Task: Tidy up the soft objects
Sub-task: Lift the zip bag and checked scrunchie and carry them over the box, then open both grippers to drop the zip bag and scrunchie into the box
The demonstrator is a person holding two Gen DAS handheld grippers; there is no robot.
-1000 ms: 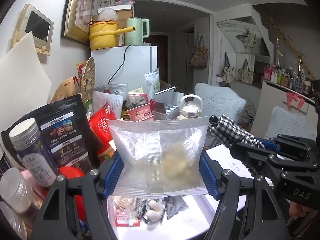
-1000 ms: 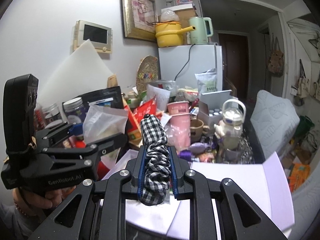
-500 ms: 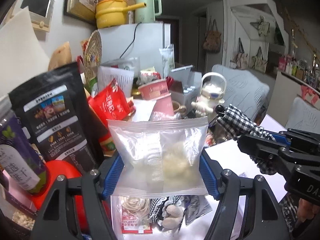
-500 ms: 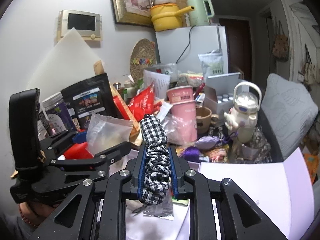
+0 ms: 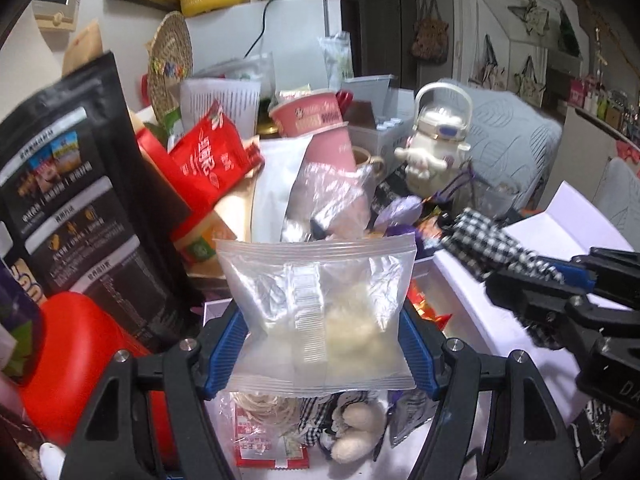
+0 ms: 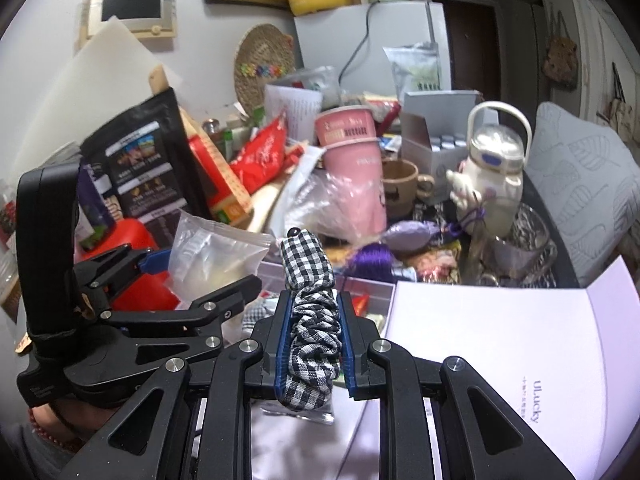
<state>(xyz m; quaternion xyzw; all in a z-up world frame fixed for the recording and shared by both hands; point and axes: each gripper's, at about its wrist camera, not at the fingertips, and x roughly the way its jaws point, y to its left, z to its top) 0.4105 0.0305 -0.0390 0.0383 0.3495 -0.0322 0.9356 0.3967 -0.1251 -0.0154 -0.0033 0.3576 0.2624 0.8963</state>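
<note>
My left gripper (image 5: 322, 344) is shut on a clear zip bag (image 5: 320, 312) with pale fluffy stuff inside, held above an open white box (image 5: 480, 312). The bag also shows in the right wrist view (image 6: 216, 256). My right gripper (image 6: 314, 336) is shut on a black-and-white checked scrunchie (image 6: 310, 312), upright between the blue pads. It also shows at the right of the left wrist view (image 5: 496, 244). Inside the box lie a checked fabric piece (image 5: 316, 408), white fluffy balls (image 5: 356, 428) and a packet of bands (image 5: 260, 408).
The box's white lid (image 6: 500, 360) lies open to the right. Behind stand a black pouch (image 5: 76, 208), red bag (image 5: 208, 160), pink cups (image 6: 352, 152), brown mug (image 6: 400, 184), white dog-shaped bottle (image 6: 492, 168), glass (image 6: 520, 248) and a red container (image 5: 80, 360).
Both grippers have moved forward and down toward the open box with their loads still held. The clutter behind looks closer and larger.
</note>
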